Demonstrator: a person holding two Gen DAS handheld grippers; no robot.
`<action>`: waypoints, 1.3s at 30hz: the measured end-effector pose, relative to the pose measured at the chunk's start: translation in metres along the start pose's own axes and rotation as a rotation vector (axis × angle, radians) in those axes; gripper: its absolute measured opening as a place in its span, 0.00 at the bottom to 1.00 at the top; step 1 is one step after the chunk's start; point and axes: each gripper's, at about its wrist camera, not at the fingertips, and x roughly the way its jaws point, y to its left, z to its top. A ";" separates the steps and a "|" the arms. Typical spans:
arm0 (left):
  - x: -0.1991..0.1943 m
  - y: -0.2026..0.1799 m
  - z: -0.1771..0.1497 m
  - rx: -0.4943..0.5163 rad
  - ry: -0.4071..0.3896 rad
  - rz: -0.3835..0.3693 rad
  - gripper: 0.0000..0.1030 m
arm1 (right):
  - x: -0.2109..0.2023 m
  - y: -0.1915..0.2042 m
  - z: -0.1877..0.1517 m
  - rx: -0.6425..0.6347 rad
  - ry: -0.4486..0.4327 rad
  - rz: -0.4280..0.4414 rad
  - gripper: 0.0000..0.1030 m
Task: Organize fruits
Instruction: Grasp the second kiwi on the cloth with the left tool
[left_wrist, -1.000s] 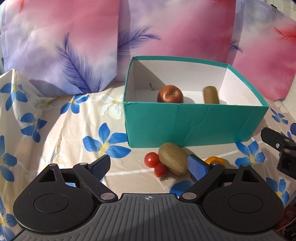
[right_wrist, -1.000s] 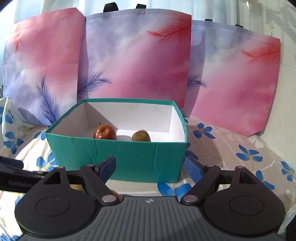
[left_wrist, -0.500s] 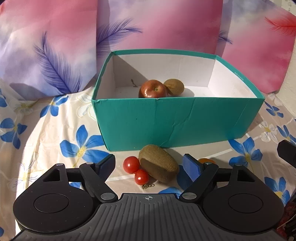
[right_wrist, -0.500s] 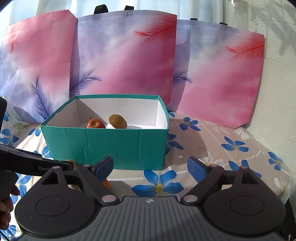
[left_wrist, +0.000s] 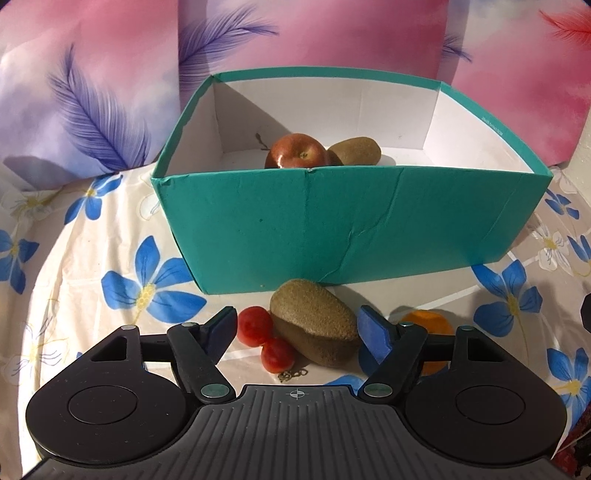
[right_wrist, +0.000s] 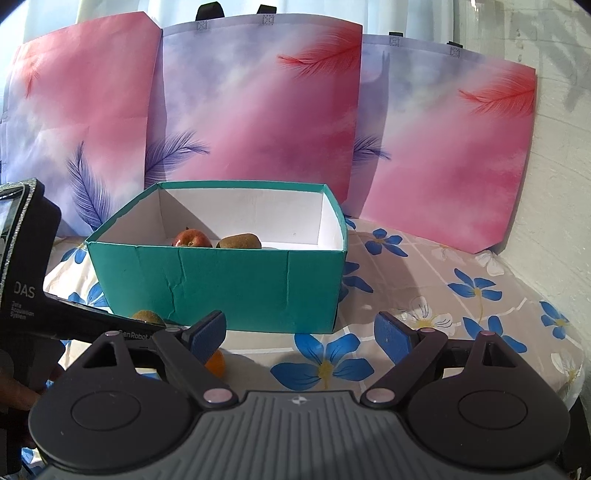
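Observation:
A teal box (left_wrist: 332, 229) holds a red apple (left_wrist: 297, 153) and a kiwi (left_wrist: 356, 150). In front of it on the cloth lie a large kiwi (left_wrist: 314, 326), two cherry tomatoes (left_wrist: 255, 325) and an orange fruit (left_wrist: 428, 325). My left gripper (left_wrist: 301, 332) is open, its fingers on either side of the large kiwi and tomatoes, not touching. My right gripper (right_wrist: 301, 332) is open and empty, to the right of the box (right_wrist: 221, 280). The apple (right_wrist: 192, 238), the boxed kiwi (right_wrist: 240, 242), the front kiwi (right_wrist: 147, 317) and the orange fruit (right_wrist: 216, 363) show there too.
Three pink and purple feather-print bags (right_wrist: 258, 110) stand behind the box. A floral cloth (right_wrist: 424, 280) covers the table. A white wall (right_wrist: 554, 166) is on the right. The left gripper's body (right_wrist: 26, 288) fills the right view's left edge.
My left gripper has moved forward and right so the large kiwi and tomatoes now lie between its fingers. My right gripper has drawn back to the right. The boxed kiwi rolled next to the apple.

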 end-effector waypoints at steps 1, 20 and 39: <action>0.002 -0.001 0.001 -0.003 0.004 -0.007 0.74 | 0.000 0.000 0.000 -0.001 0.002 0.001 0.85; 0.027 -0.014 0.006 0.062 -0.011 0.043 0.84 | 0.007 0.003 -0.003 -0.004 0.032 0.019 0.87; -0.024 0.002 -0.001 0.012 -0.045 -0.064 0.33 | 0.012 0.010 -0.003 -0.022 0.029 0.036 0.87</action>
